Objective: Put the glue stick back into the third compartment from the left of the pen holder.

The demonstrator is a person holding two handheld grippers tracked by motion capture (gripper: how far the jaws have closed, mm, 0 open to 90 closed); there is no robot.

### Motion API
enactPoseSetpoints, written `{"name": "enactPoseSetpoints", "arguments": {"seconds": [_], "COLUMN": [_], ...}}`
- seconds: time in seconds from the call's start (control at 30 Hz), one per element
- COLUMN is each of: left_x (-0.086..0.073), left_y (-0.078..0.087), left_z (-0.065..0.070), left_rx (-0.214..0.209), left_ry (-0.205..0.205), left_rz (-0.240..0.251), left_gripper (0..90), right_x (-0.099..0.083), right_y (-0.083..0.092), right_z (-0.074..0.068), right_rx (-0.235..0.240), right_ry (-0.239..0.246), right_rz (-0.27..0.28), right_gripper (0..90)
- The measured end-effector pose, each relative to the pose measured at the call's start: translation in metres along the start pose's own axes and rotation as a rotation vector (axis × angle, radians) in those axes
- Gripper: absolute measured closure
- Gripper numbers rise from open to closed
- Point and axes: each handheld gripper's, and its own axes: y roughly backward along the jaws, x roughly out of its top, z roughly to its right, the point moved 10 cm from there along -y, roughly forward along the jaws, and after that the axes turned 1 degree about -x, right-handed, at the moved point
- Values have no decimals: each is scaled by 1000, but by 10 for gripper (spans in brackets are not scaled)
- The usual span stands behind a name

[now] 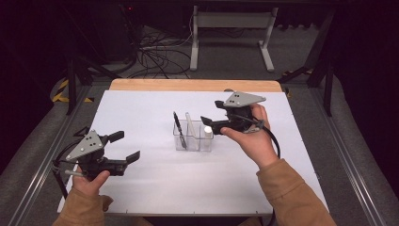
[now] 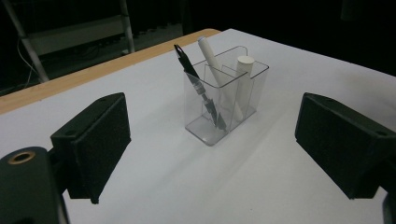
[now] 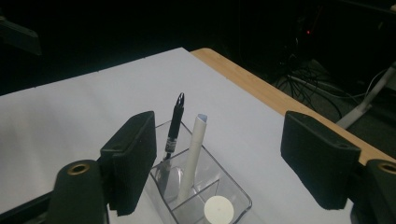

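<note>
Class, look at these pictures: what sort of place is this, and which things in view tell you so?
Probably a lab or recording workspace, not a home. A white-topped table stands on a dark floor, loose cables tangle behind it, and metal frame legs stand beyond. A person holds a left gripper and right gripper beside a clear holder.

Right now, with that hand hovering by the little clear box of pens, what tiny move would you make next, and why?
Probably lift the right gripper up and clear of the clear holder. Its jaws stand open with nothing between them, and the short white stick already stands in the near compartment, beside the black pen and the long white pen. Nothing there seems left to grip.
</note>
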Motion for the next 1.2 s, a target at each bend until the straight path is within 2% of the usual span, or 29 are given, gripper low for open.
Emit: {"name": "enactPoseSetpoints", "arguments": {"seconds": [0.2, 0.3, 0.33, 0.5, 0.7, 0.83, 1.1, 1.2], "left_x": [0, -1, -2, -2, -3, -4, -6, -8], "left_y": [1, 1, 1, 4, 4, 4, 4, 4], "left_z": [0, 1, 1, 1, -1, -1, -1, 0], "left_rx": [0, 0, -2, -25, -13, -18, -10, -13], "left_ry": [5, -7, 0, -3, -13, -7, -23, -21], "left_rz": [10, 7, 8, 24, 30, 32, 37, 39], "left_gripper": [106, 93, 88, 86, 86, 86, 86, 86], "right_x": [-5, -11, -14, -27, -50, -70, -99, -110], "right_y": [25, 35, 38, 50, 64, 73, 85, 88], "right_z": [3, 4, 5, 9, 11, 20, 24, 27], "right_rx": [4, 5, 3, -13, -11, -48, -40, -62], "right_ry": [-1, 4, 1, 35, 34, 14, 11, 10], "right_rz": [46, 51, 46, 54, 68, 52, 65, 60], "right_gripper": [267, 255, 247, 250, 242, 223, 227, 227]}}
